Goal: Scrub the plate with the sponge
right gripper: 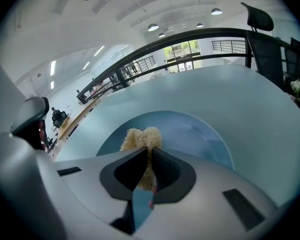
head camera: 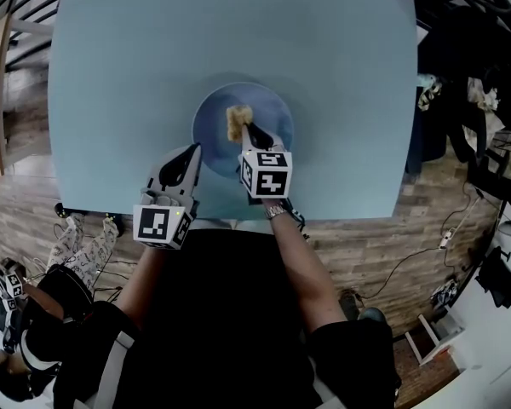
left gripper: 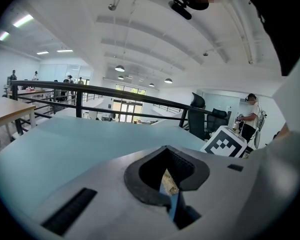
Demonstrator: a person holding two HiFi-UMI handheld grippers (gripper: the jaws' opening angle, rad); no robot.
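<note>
On plate, R tool clamps sponge, prob. touching.

Sponge on plate (plate on table, near edge).

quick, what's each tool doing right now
left tool: shut on the near rim of the plate.
right tool: shut on the sponge, held over the plate.
</note>
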